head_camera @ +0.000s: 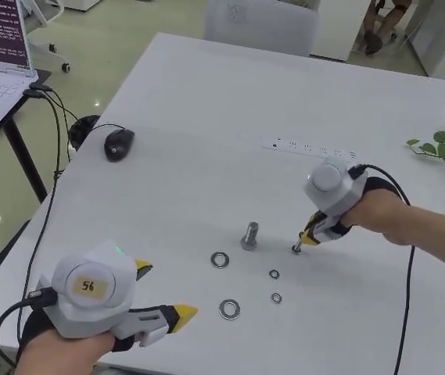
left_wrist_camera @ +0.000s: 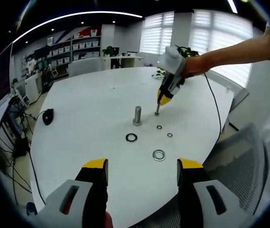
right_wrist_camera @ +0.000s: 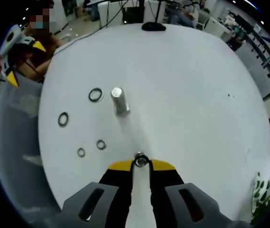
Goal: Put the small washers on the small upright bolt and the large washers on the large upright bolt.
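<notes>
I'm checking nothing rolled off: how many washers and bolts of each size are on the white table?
large silver ring washers, lying loose: 2
small silver ring washers, lying loose: 2
large upright silver bolt: 1
small upright silver bolt: 1
Total: 6

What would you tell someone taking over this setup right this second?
Left gripper: open, empty, low over the near edge of the table.
Right gripper: closed on the small bolt, which stands beside the upright large bolt.
Large washers and small washers, two each, lie flat on the table near the bolts.
Done: no washer visibly on either bolt.
To do: thread all four.
</notes>
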The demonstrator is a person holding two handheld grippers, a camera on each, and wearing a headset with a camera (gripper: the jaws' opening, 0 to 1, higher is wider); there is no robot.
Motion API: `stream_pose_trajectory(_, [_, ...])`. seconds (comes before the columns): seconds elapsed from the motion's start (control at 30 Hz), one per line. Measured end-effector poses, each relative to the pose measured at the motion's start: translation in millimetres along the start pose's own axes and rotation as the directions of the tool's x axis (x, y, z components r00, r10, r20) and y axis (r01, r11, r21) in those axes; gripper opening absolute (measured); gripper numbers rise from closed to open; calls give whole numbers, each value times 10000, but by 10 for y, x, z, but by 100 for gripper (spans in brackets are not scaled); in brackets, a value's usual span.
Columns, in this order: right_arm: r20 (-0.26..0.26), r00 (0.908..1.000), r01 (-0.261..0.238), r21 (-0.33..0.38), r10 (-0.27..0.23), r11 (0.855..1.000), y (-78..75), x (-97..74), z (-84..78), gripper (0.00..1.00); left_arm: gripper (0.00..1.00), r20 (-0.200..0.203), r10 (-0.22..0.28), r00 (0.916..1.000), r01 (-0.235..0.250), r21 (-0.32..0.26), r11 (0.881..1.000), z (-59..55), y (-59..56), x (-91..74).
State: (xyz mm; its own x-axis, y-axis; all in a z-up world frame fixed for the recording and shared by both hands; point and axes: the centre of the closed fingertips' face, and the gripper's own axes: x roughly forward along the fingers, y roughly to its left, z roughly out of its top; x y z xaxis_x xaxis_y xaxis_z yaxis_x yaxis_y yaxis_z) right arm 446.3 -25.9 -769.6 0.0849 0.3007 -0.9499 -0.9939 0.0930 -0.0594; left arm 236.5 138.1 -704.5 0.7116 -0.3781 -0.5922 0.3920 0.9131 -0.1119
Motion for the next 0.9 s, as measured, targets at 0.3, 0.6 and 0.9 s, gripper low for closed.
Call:
stream_pose_trajectory(0.3, [-162,9999,-31,142,33,9999,-39,189,-70,14,58,-61,53,10000,-53,18,10000,-14,25,-24])
stream_pose_trajectory(0.6, [-217,9997,122,518,-111,9986,-71,369,-117,14,58,-82,102,9999,-103,-13,9999,-11,40,-38])
stream_pose_trajectory(0.9, [-213,9997,111,554,-100,9984,-44,437,-126,15,58,-155,145,9998,-145,-2,9999,-29,48,-39])
